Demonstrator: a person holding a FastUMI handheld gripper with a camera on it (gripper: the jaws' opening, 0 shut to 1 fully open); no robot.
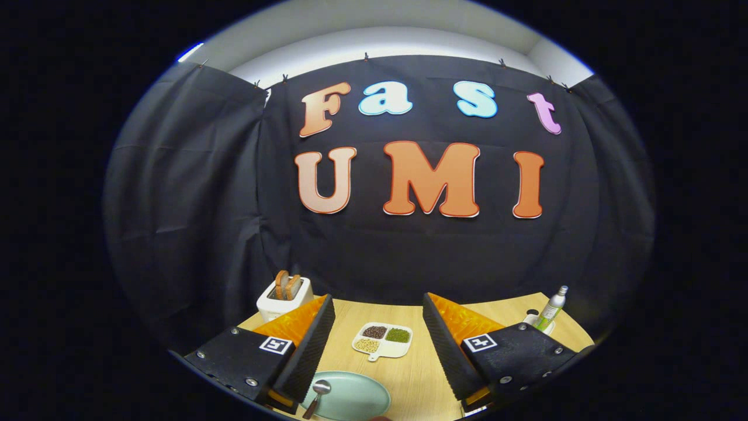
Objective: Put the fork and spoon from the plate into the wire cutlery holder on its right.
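Tongs (378, 345) spread wide, holding nothing. Spoon (317, 395) lies on plate (356, 400) just below and between the fingers, bowl up on the rim. Looks light, stiff, slippery metal; best pinched across the thin handle mid-length, I judge.

Camera rides the gripper (378, 345), facing the table (421, 374) and wall.
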